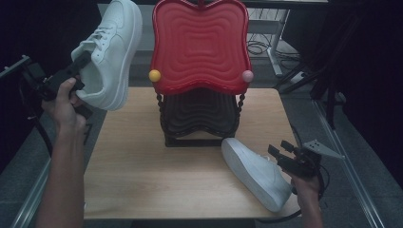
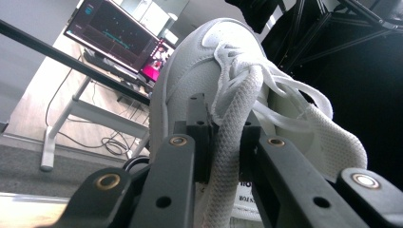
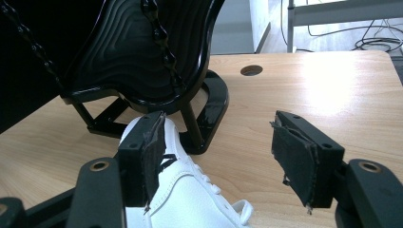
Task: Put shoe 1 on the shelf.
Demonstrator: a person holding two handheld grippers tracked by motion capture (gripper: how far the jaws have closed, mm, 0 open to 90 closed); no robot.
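A white sneaker (image 1: 110, 52) hangs in the air at the upper left, toe up, beside the rack. My left gripper (image 1: 83, 71) is shut on it. In the left gripper view the jaws pinch the mesh tongue (image 2: 230, 142) of this sneaker (image 2: 190, 71) below the laces. A second white sneaker (image 1: 256, 172) lies on the table at the front right. My right gripper (image 1: 280, 148) stands open just right of it. In the right gripper view the sneaker (image 3: 190, 199) lies low under the left jaw, and the right gripper (image 3: 218, 156) has nothing pressed between its pads.
A two-tier rack stands at the middle back of the wooden table (image 1: 142, 171): a red wavy tray (image 1: 199, 42) on top and a black one (image 1: 199, 111) beneath, seen close as the black tray (image 3: 138, 52). A round hole (image 3: 251, 70) sits in the tabletop. Desks and cables lie beyond.
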